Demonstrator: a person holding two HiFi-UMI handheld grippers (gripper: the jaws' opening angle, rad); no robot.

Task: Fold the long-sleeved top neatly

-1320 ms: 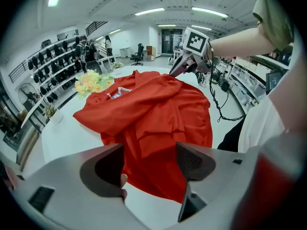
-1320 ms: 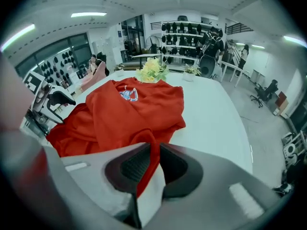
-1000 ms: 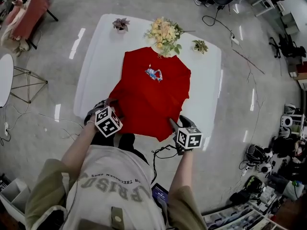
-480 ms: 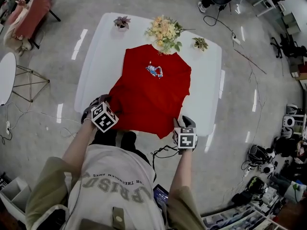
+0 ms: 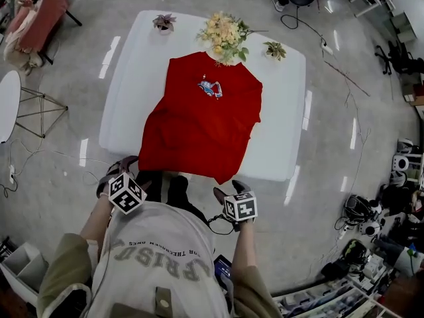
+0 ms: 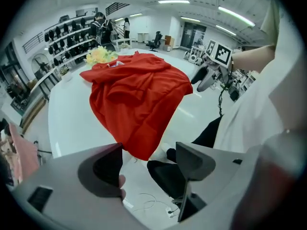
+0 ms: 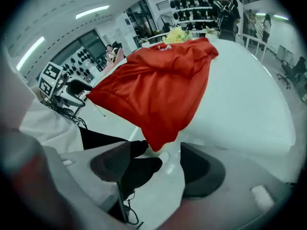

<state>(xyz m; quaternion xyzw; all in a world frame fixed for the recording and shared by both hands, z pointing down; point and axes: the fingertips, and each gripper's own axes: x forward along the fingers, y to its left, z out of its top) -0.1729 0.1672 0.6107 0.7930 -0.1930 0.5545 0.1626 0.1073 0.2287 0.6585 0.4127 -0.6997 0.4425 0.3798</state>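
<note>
A red long-sleeved top [image 5: 202, 124] lies on the white table [image 5: 132, 78], collar at the far side, sleeves folded in. Its hem hangs in a point over the near edge. Both grippers hover off the table in front of my body. The left gripper [image 5: 114, 172] is open and empty, and in its own view the left gripper [image 6: 148, 150] looks past the hanging hem [image 6: 139, 143]. The right gripper [image 5: 222, 192] has just been opening. In its own view the right gripper [image 7: 157, 150] has nothing between the fingers, and the top [image 7: 163, 80] lies beyond them.
A flower bouquet [image 5: 225, 35] and two small potted plants [image 5: 163, 22] [image 5: 274, 50] stand along the table's far edge. My legs and a cable [image 5: 218, 220] are below the near edge. A chair [image 5: 40, 12] stands far left, with equipment clutter at the right.
Both grippers have drawn back from the table's near edge toward my body. The right gripper has left the top's hem, which now hangs free over the edge.
</note>
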